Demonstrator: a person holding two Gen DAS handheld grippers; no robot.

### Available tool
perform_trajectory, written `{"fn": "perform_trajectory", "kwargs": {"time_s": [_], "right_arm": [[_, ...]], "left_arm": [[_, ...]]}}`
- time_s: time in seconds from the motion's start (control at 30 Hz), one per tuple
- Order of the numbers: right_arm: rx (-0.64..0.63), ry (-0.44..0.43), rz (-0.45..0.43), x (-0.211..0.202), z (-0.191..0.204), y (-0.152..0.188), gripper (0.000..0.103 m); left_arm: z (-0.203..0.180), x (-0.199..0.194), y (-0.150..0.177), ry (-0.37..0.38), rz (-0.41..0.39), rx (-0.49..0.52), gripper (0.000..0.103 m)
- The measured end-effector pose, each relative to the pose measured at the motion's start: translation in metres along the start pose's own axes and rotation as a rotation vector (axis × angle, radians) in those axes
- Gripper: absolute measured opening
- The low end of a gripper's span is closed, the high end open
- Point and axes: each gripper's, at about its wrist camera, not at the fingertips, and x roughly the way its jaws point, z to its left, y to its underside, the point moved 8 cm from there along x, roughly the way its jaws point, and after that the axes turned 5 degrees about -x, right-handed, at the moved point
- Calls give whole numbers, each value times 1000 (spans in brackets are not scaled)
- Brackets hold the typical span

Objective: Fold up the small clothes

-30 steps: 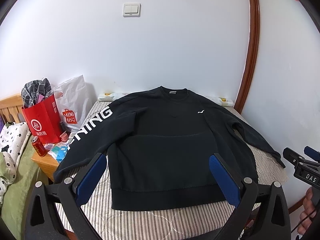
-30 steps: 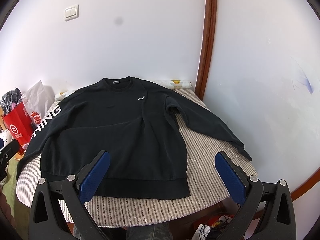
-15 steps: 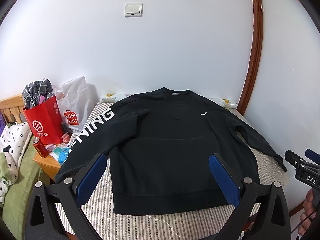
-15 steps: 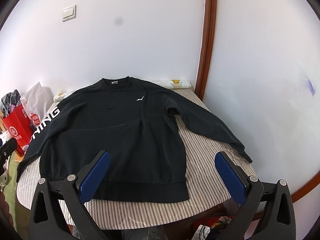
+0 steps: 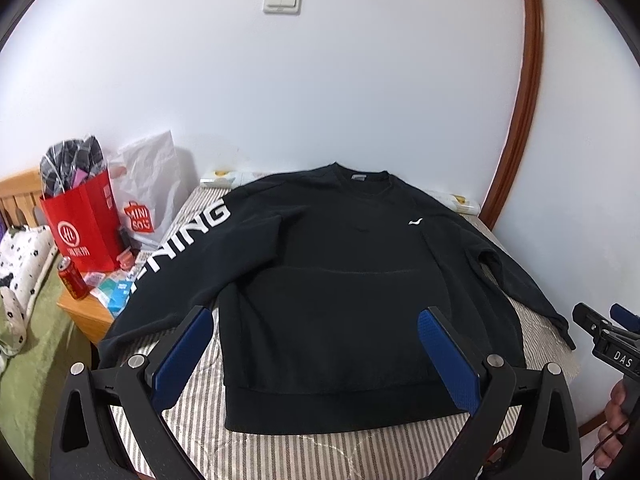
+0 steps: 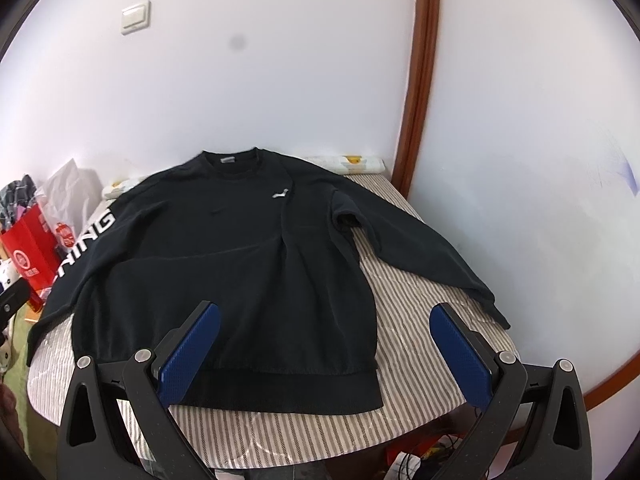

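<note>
Both claws spread, slightly raised | sweatshirt (image 5: 332,288) flat, unmoved

Black hand-held gripper (image 5: 316,354) frames, blue textured pads (image 5: 182,356), silver screws.

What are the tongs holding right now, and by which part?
Nothing. The left tongs and right tongs are both open, apart from the black sweatshirt, which lies flat on the striped table.

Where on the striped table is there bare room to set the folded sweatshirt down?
Bare patches on the striped table: between the black sweatshirt body and its right sleeve, and the strip below its hem. The bedside stand holding the red bag and can is crowded.
</note>
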Motion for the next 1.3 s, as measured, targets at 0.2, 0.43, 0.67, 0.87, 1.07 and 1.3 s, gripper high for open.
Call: {"fn": "perform_trajectory", "kwargs": {"time_s": [0.2,0.43,0.67,0.87,1.07,1.3], "right_arm": [[-7,5,18,23,5,-5,103],[-16,-48,69,72,24,1,102],[-43,-95,128,117,54,15,98],[-85,-95,174,143,79,25,98],[-81,-104,207,164,96,31,98],[-111,-70,234,175,104,30,98]], "left_arm": [[21,23,-4,-24,28,-42,102],[51,64,4,-29,65,-94,101],[110,104,31,-57,155,-264,84],[159,123,54,-81,188,-388,76],[190,141,64,-84,187,-463,70],[212,159,58,-63,157,-552,65]]}}
